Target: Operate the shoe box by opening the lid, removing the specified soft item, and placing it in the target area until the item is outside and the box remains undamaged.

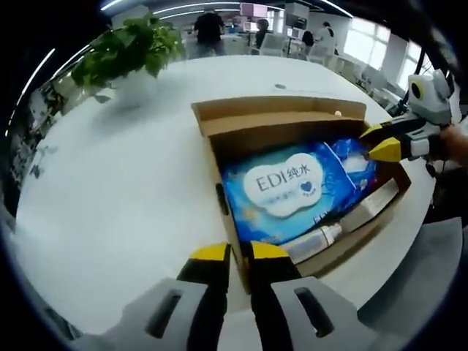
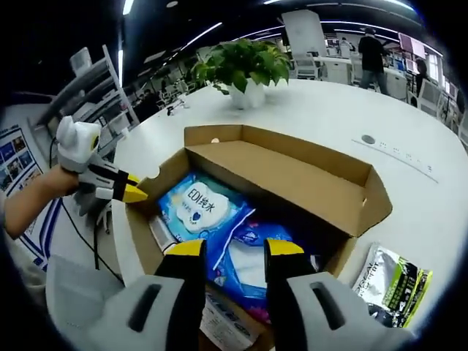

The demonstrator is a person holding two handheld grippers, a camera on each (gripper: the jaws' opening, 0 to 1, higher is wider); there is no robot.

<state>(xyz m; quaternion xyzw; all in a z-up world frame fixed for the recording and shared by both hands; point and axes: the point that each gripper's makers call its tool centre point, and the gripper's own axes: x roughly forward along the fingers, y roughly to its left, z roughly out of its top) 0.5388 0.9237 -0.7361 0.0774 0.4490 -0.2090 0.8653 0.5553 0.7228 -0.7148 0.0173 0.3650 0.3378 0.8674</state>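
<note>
Yellow-tipped and slightly parted, empty, the right claw is held directly over the soft blue tissue pack inside the open brown cardboard shoe box on the white counter, while the left claw, seemingly empty, is poised at the box's near wall.

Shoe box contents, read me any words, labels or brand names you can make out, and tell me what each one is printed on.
"EDI 纯水": on the white cloud-shaped label of the blue wipes pack in the shoe box.
Smaller print under that label: too blurred to read.
Silver and green pouch on the table beside the box: print too small to read.
White sticker on the box's near wall: unreadable.
</note>
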